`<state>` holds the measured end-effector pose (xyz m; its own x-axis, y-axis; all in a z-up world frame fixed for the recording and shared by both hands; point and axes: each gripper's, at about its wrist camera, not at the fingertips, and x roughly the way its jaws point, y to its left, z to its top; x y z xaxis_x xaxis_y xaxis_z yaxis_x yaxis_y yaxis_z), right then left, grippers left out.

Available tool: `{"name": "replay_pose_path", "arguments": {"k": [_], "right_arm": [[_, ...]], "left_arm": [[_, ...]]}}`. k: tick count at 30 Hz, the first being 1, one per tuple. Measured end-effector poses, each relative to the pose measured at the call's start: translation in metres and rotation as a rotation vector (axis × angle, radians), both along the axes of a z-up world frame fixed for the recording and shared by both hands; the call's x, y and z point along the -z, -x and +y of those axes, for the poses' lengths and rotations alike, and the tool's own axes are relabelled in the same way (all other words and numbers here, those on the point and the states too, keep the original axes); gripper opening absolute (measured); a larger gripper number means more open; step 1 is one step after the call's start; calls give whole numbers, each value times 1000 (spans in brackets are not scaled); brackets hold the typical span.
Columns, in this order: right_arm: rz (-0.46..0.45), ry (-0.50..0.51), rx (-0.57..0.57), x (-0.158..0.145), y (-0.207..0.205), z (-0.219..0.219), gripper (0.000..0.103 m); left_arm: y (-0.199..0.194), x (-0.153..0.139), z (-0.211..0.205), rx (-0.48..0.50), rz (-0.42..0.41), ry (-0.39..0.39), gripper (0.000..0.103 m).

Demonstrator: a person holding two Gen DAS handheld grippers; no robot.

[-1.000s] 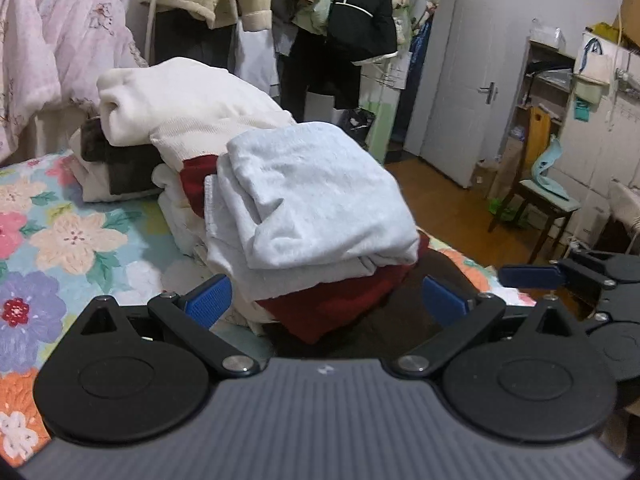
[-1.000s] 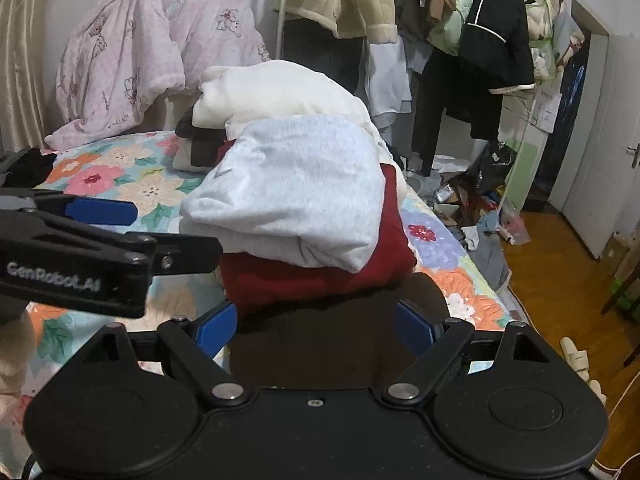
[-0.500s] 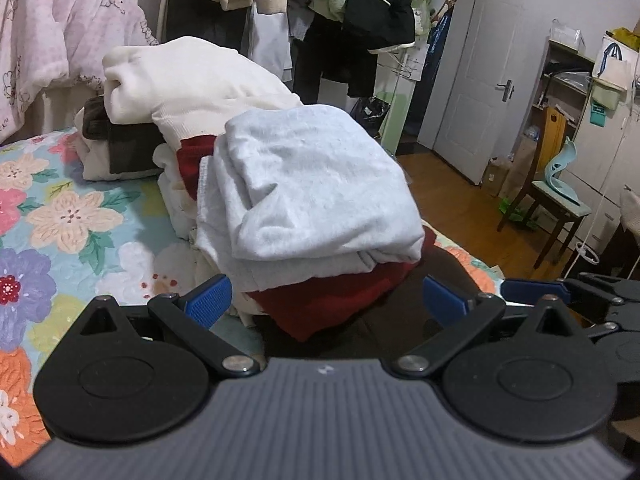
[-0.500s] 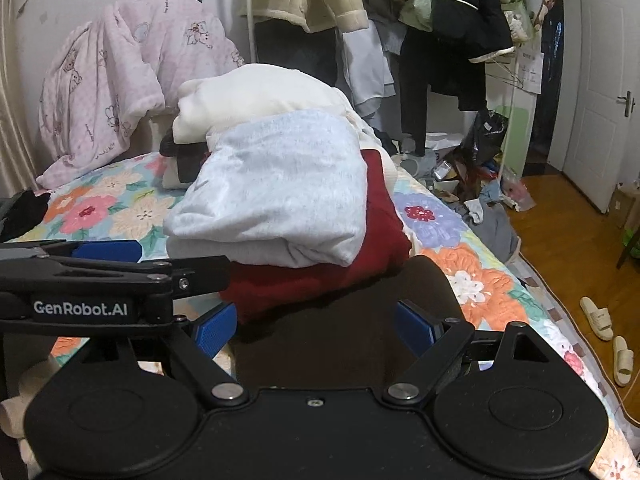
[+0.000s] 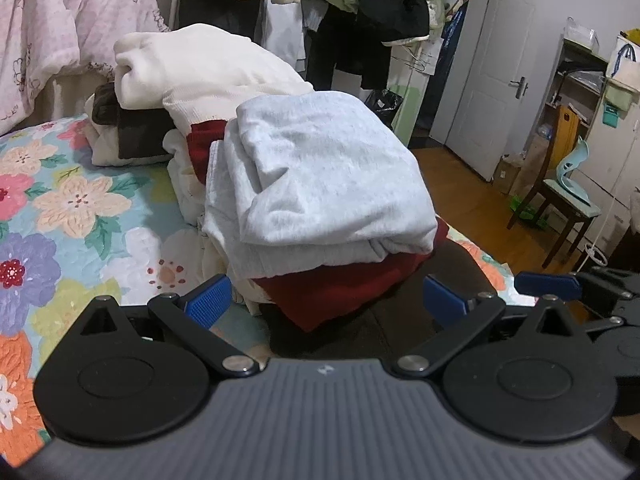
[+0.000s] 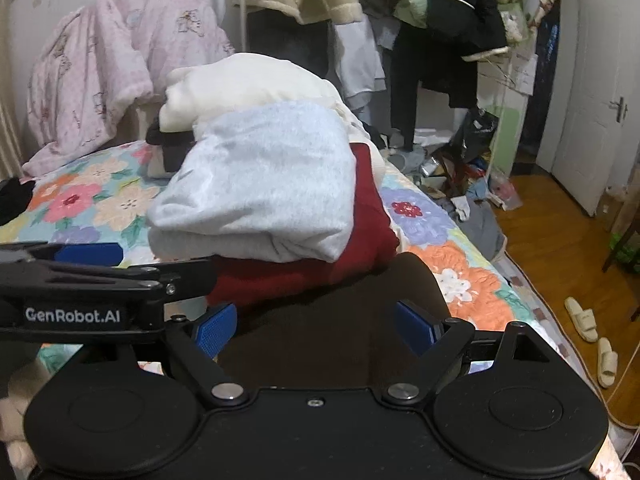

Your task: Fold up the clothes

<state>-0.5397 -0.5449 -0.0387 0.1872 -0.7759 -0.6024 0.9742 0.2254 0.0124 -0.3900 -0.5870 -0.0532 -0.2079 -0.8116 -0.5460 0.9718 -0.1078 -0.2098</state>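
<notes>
While both claws gape empty, the dark garment [image 6: 332, 320] lies between their pads.

Folded grey garment [image 5: 320, 176] atop red one [image 5: 340, 292] (dark one [image 6: 332, 320] nearest)

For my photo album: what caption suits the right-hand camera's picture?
Open gripper over a dark garment, facing a grey top stacked on a red one on a flowery bed.

Black tongs [image 6: 314, 330] with ribbed blue pads [image 6: 214, 330], silver pivot screws, white "GenRobot.AI" lettering.
</notes>
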Motion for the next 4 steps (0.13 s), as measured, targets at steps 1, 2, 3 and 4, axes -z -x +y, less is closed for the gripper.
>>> {"name": "replay_pose_path", "arguments": {"k": [1, 2, 3, 4], "right_arm": [[-3, 0, 4, 0, 0, 0, 89], [-3, -1, 4, 0, 1, 1, 89], [0, -1, 2, 0, 1, 1, 89], [10, -2, -2, 1, 0, 2, 89]], "left_arm": [[0, 0, -1, 0, 2, -2, 103], [0, -1, 0, 3, -5, -1, 103], [1, -1, 0, 7, -14, 0, 103], [2, -1, 0, 18, -26, -1, 103]]}}
